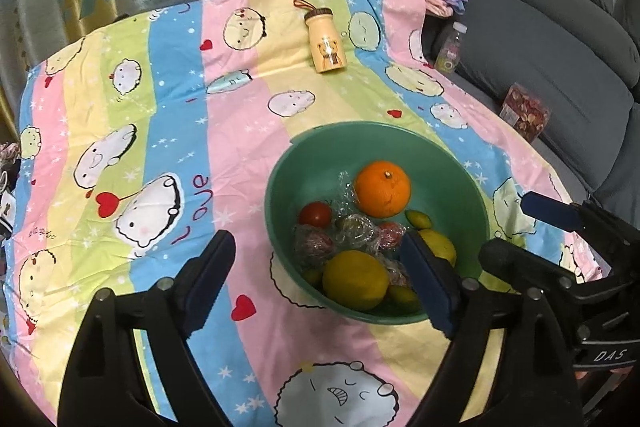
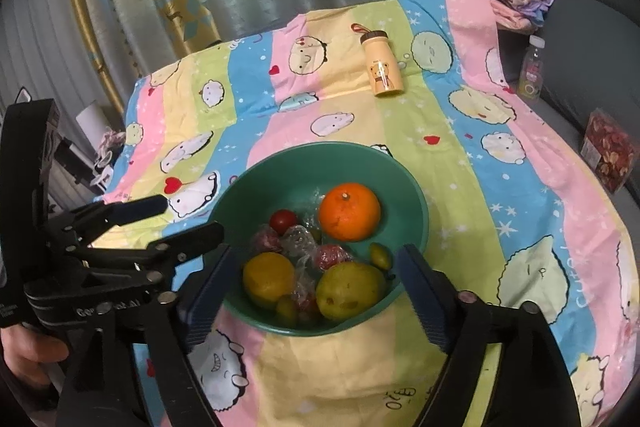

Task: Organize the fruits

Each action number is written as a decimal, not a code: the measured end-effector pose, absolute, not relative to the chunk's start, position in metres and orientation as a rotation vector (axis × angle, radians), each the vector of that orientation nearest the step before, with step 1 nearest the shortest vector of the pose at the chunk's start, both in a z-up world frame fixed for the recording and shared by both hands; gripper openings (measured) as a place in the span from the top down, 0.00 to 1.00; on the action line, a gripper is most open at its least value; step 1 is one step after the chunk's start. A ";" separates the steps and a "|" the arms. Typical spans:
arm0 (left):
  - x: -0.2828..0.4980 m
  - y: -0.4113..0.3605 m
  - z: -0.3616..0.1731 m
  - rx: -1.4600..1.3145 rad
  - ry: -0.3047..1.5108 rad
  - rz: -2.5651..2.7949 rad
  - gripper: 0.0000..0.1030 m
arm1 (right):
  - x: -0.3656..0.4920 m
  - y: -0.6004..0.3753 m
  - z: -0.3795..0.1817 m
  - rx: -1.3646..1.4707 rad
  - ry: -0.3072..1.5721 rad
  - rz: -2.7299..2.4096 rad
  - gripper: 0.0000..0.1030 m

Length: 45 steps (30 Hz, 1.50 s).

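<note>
Both my claws hang spread and empty over the tabletop, which is draped in a striped cartoon sheet (image 1: 168, 131). The left claw (image 1: 320, 283) straddles the near rim of the green bowl (image 1: 304, 163); the right claw (image 2: 316, 291) frames that bowl from its own side — nothing between the pads of either. Inside the bowl I see an orange (image 2: 349, 211), a yellow-green pear (image 2: 349, 291), a yellow citrus (image 2: 268, 278), small tomatoes and clear plastic wrap. A cream bear-print bottle (image 1: 326, 41) lies well beyond the bowl.
</note>
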<state>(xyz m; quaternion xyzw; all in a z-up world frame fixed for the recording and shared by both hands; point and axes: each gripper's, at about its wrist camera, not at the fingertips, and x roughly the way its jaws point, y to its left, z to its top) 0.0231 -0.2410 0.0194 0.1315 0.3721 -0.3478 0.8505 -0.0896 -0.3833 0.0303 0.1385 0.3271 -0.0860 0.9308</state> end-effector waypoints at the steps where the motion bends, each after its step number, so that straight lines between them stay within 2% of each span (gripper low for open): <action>1: 0.022 -0.239 0.021 0.274 0.782 -0.728 0.13 | -0.091 -0.382 0.032 0.275 0.674 -0.177 0.16; 3: 0.019 -0.235 0.025 0.265 0.778 -0.722 0.13 | -0.093 -0.380 0.034 0.263 0.679 -0.178 0.10; 5: 0.018 -0.231 0.029 0.262 0.773 -0.714 0.09 | -0.096 -0.377 0.036 0.247 0.679 -0.174 0.10; 7: 0.015 -0.227 0.033 0.262 0.762 -0.709 0.00 | -0.098 -0.375 0.038 0.234 0.684 -0.173 0.09; 22: -0.004 -0.206 0.058 0.251 0.747 -0.624 0.00 | -0.109 -0.363 0.049 0.206 0.678 -0.173 0.09; 45: 0.002 -0.205 0.052 0.262 0.780 -0.548 0.00 | -0.099 -0.353 0.048 0.187 0.712 -0.155 0.09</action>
